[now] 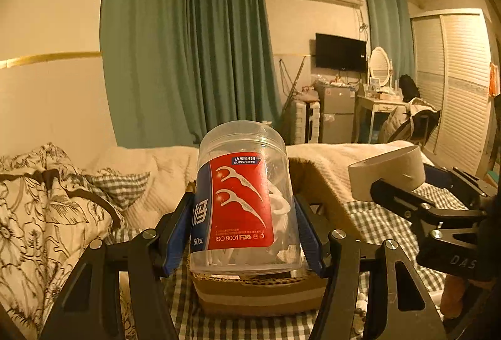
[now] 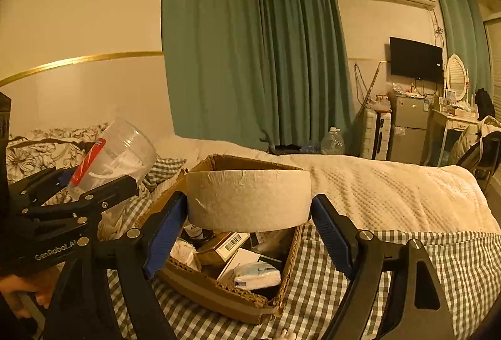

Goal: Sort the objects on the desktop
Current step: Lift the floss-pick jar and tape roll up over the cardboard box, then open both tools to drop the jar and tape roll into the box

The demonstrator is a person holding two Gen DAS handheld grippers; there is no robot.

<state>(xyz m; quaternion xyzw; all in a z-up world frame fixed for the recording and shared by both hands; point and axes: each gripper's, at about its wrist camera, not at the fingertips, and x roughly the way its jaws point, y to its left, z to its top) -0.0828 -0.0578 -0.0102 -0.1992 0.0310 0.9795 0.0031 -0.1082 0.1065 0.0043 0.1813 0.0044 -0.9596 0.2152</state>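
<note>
The left gripper (image 1: 244,230) is squeezing the floss jar (image 1: 242,199) and the right gripper (image 2: 249,233) the tape roll (image 2: 249,199), both probably above the cardboard box (image 2: 219,293), so lowering slowly is safest.

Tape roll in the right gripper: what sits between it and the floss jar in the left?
Only the left gripper's near finger; past it, the gap to the tape roll is bare, per the right wrist view.

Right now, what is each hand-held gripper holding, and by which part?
Left hand-held gripper: clear floss-pick jar, clamped across its lower sides. Right hand-held gripper: tape roll, clamped across its outer rim.
</note>
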